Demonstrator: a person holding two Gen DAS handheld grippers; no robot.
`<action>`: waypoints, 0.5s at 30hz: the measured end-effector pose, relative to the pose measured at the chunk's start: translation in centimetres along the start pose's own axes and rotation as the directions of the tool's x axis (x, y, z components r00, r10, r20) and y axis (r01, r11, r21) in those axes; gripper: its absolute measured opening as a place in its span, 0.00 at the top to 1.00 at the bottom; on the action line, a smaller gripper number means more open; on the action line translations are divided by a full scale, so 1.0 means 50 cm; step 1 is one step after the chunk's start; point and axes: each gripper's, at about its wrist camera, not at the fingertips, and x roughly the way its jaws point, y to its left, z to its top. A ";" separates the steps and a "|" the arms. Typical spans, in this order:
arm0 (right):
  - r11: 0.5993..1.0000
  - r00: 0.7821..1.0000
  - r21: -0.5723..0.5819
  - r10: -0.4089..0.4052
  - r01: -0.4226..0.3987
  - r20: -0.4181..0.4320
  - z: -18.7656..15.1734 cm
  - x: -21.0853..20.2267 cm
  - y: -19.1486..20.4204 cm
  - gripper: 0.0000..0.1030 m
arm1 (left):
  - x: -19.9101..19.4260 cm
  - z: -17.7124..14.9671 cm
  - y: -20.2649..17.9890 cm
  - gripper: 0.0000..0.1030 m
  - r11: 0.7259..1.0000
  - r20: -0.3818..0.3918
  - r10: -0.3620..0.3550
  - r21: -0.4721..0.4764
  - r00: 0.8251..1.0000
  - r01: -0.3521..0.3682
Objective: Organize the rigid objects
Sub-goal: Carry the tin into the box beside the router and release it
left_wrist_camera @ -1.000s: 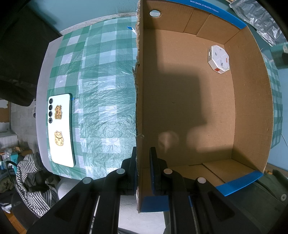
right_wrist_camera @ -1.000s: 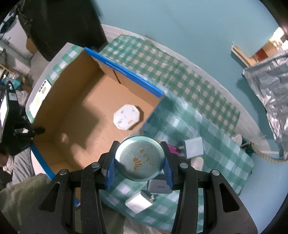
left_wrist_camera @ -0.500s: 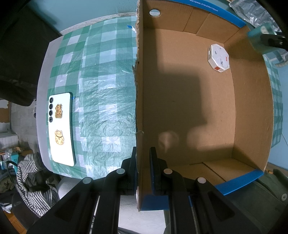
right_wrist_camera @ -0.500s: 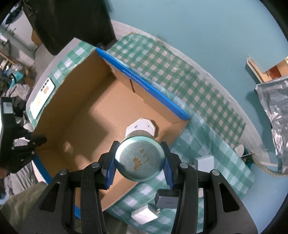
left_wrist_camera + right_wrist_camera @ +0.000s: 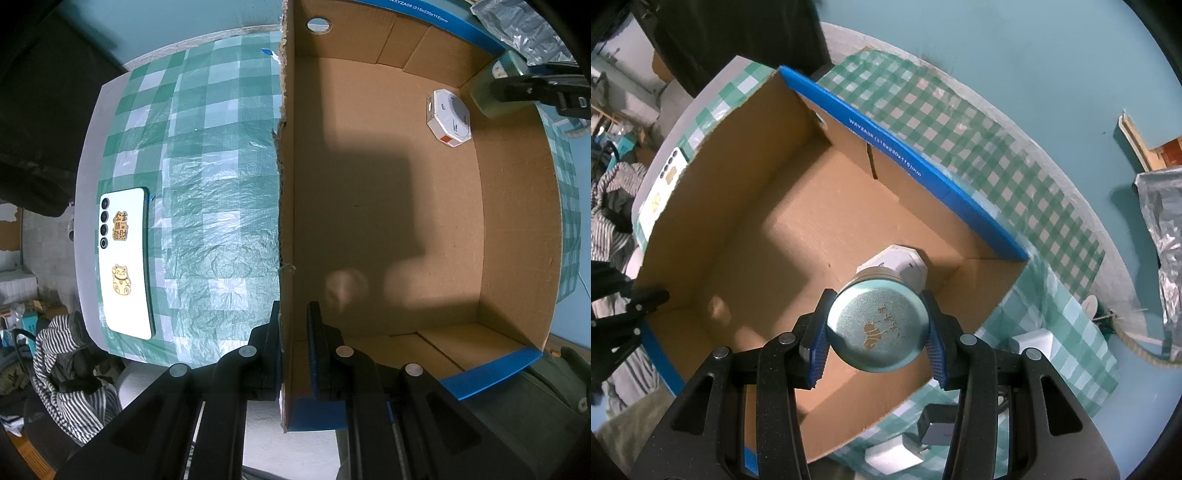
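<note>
An open cardboard box [image 5: 517, 206] [image 5: 746, 229] with blue-taped rims stands on the checked tablecloth. My left gripper [image 5: 293, 332] is shut on the box's near left wall, one finger inside and one outside. My right gripper [image 5: 877, 334] is shut on a round teal-green tin [image 5: 877, 328] with gold print on its lid. The tin hangs over the box's inside near a corner, partly covering the white octagonal box [image 5: 908, 264] [image 5: 448, 118] that lies on the floor there. In the left wrist view the tin [image 5: 484, 94] and right gripper come in at the upper right.
A white phone [image 5: 123, 264] with gold stickers lies on the cloth [image 5: 207, 184] left of the box. Outside the box's right wall lie white chargers [image 5: 1034, 341] [image 5: 894, 456] and a grey adapter [image 5: 938, 424]. Crumpled foil [image 5: 1163, 236] sits at the far right.
My right gripper has carried the tin from above the cloth, over the box's wall, to above the box's inside, and lower. The left gripper and the box have stayed still.
</note>
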 end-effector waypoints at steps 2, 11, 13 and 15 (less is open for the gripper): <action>1.000 1.000 0.003 -0.004 0.004 -0.011 0.000 0.010 -0.001 0.57 | 0.000 0.000 0.000 0.90 1.000 0.001 0.000 0.000 1.000 0.000; 1.000 0.999 0.009 -0.022 0.022 -0.040 -0.006 0.036 0.000 0.57 | 0.002 -0.004 0.003 0.90 1.000 -0.002 -0.003 0.000 1.000 0.003; 1.000 0.999 0.019 -0.018 0.019 -0.034 -0.008 0.034 -0.003 0.57 | 0.002 -0.004 0.004 0.90 1.000 -0.002 -0.003 0.001 1.000 0.003; 1.000 0.999 0.023 -0.015 0.015 -0.031 -0.009 0.031 -0.005 0.53 | 0.003 -0.005 0.002 0.90 1.000 -0.005 -0.003 0.003 1.000 0.003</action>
